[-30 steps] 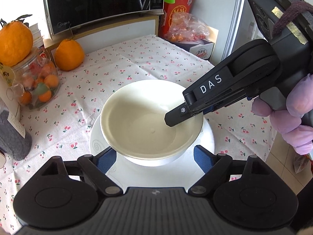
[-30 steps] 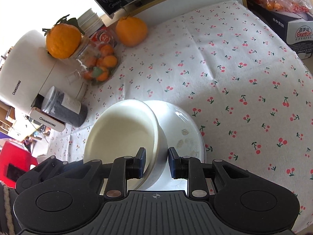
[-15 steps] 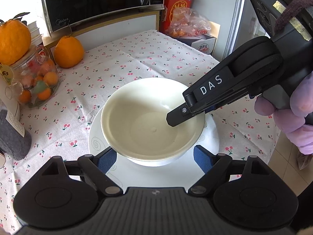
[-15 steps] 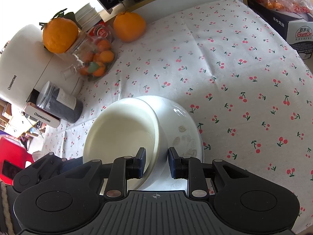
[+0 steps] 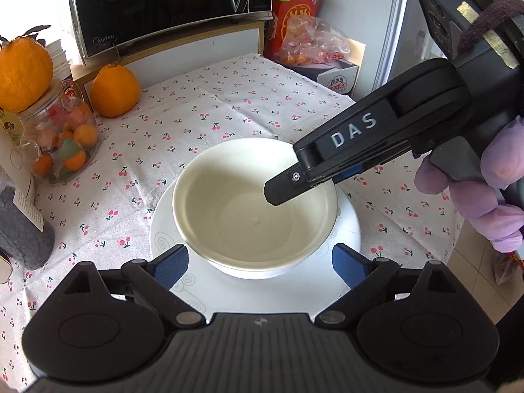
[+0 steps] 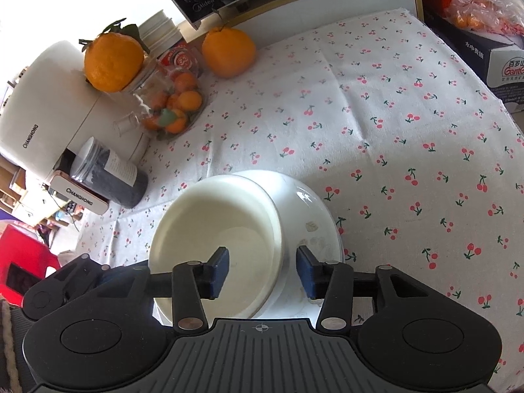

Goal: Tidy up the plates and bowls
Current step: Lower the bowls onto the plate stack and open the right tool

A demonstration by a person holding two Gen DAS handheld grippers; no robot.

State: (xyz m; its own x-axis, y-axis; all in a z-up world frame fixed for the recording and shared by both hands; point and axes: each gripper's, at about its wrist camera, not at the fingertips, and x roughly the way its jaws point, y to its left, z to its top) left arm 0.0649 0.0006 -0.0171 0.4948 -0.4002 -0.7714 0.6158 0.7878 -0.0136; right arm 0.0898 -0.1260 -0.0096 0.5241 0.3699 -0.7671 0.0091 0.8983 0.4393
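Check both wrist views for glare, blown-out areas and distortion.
Left wrist view: the plate is washed out by bright light, its swirl pattern faint; fisheye bends the microwave. Right wrist view: the upper left corner is blown out white beside the white appliance; the bowl stays sharp; the tablecloth curves at the edges.

We see left wrist view from near table edge, angled down, close over bowl (image 5: 254, 209) on plate (image 5: 347, 229). Right wrist view looks down from bowl's right. Both share bowl, plate, cherry tablecloth (image 6: 376, 124).
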